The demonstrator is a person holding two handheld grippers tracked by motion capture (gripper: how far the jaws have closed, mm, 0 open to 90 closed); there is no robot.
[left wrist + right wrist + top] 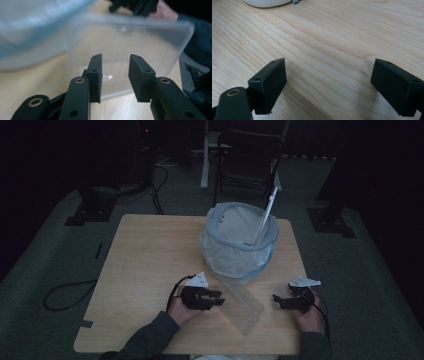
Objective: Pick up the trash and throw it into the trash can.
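Dim room, wooden worktop [145, 255]. Left tool [218, 297] near front edge, jaws parted, empty, aimed at clear plastic container [244, 304] lying on its side just beside it. Bag-lined mesh basket [240, 240] stands behind container, toward far edge. Right tool [278, 301] near front right corner, jaws wide apart, empty, low over bare wood.

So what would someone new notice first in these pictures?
Probably the pop-up mesh basket lined with a clear bag at the far middle of the wooden table, a white stick leaning inside it. Next, the clear plastic container lying in front of it, between the open left gripper and open right gripper.
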